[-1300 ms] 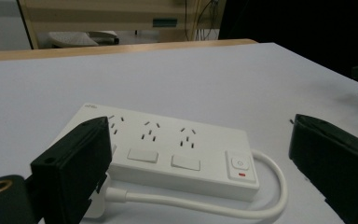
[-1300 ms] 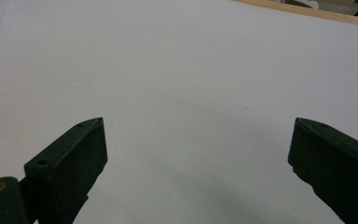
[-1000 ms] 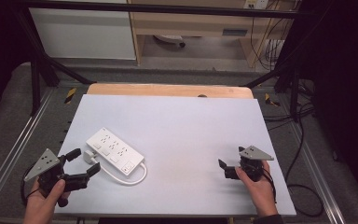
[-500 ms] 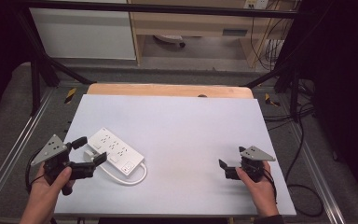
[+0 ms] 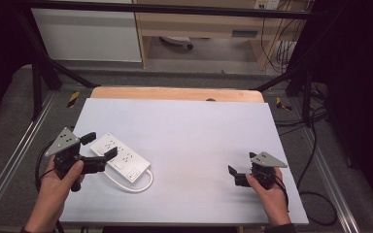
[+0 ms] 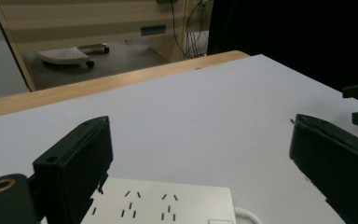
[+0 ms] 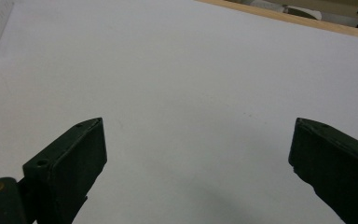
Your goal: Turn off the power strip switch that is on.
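Left gripper (image 5: 98,145): released, jaws spread wide, straddling the near-left end of the power strip without clamping it.
Right gripper (image 5: 243,170): released, jaws apart over bare table, near right.
Power strip (image 5: 120,157): white, flat on the white table (image 5: 199,136), left side, cord (image 5: 135,185) curling at its near end.

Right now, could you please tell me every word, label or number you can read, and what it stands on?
None can be read.
Power strip: a small mark near its cord end, too blurred to read.
Cabinet behind the table: a small bluish label, too small to read.
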A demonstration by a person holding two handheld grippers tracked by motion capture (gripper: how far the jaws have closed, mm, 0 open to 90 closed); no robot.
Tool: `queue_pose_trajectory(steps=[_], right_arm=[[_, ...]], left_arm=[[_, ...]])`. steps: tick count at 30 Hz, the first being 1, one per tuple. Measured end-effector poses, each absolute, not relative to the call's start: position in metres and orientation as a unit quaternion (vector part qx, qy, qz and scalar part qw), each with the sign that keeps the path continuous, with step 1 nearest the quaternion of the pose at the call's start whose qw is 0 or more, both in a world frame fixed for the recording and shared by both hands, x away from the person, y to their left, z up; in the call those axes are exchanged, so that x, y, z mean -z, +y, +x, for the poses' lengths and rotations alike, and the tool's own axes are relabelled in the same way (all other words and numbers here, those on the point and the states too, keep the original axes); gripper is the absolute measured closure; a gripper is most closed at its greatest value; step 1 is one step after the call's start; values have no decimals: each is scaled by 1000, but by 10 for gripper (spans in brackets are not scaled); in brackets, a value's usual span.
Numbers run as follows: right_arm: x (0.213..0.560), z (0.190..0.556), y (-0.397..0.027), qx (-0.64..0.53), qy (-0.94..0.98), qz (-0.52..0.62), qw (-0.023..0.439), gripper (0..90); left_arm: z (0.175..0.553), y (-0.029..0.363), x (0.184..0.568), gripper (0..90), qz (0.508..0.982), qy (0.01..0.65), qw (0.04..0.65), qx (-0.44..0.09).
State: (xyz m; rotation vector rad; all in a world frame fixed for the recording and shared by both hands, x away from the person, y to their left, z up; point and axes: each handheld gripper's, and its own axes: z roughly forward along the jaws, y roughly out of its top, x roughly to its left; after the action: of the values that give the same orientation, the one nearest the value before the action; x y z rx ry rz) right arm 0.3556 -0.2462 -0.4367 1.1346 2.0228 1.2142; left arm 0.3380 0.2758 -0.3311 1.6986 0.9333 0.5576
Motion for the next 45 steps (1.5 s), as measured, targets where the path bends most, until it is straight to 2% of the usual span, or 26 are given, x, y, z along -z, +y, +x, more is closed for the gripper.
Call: queue_pose_trajectory(steps=[3,9,11,20,21,23,25,26,30,33,40,45], right_arm=[[436,355,-246,-449,746,417,260,46],[436,355,-247,-449,745,419,260,46],[436,355,-247,-449,745,419,260,46],[436,355,-246,-448,747,417,261,46],[436,355,-246,-447,746,418,261,47],[436,355,-246,-447,746,418,261,47],[436,355,-246,-447,746,418,261,47],[435,355,-246,-447,746,418,261,47],[436,355,-246,-447,746,418,261,48],[436,355,-247,-446,746,419,261,48],[436,355,-247,-446,746,419,262,48],[435,355,-247,-447,746,419,262,48]], left_arm=[[339,273,334,65,712,389,539,-228],[339,268,337,140,716,386,537,-224],[339,268,337,216,716,388,535,-225],[337,273,336,362,714,395,532,-227],[337,274,336,423,713,396,532,-228],[337,275,336,444,713,398,528,-231],[338,277,338,509,713,398,527,-235],[338,278,339,578,712,398,529,-234],[339,282,344,629,705,411,527,-236],[340,287,348,731,705,418,522,-238],[344,294,356,841,708,424,514,-235],[346,295,361,881,715,427,504,-230]])
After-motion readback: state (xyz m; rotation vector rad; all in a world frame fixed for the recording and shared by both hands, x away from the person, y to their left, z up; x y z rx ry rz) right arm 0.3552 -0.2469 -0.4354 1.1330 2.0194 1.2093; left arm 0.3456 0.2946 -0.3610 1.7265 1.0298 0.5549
